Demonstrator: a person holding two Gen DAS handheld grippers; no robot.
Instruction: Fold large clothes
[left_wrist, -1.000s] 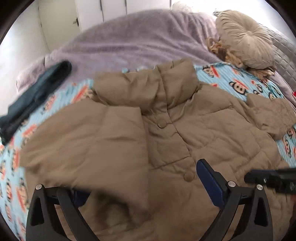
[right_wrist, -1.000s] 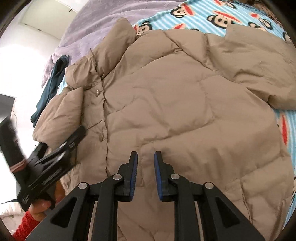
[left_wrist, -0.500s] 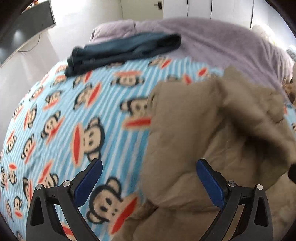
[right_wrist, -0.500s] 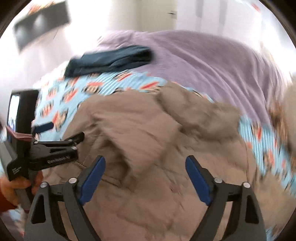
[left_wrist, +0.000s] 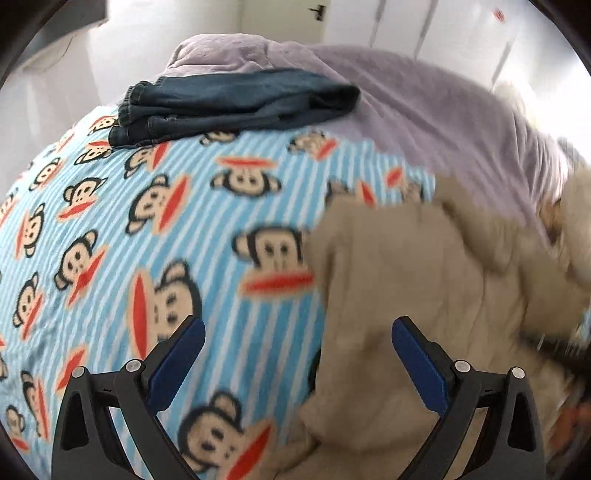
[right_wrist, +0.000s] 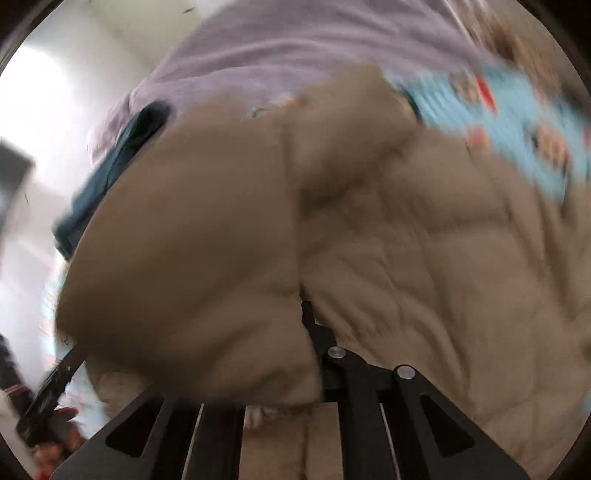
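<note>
A tan puffer jacket (left_wrist: 424, 288) lies on a blue monkey-print blanket (left_wrist: 155, 229), filling the right half of the left wrist view. My left gripper (left_wrist: 295, 354) is open and empty, hovering over the jacket's left edge. In the right wrist view the jacket (right_wrist: 424, 258) fills the frame, blurred. A thick fold of it (right_wrist: 192, 266) sits over my right gripper (right_wrist: 295, 332), hiding the left finger. The jaws look closed on that fold.
Folded dark blue jeans (left_wrist: 236, 103) lie at the far edge of the blanket, against a lilac bedspread (left_wrist: 424, 103). The jeans also show in the right wrist view (right_wrist: 122, 162). White wall and cupboards stand beyond the bed.
My right gripper opened wide, then closed on a fold of the jacket and lifted it. My left gripper swung left off the jacket and stayed open.
</note>
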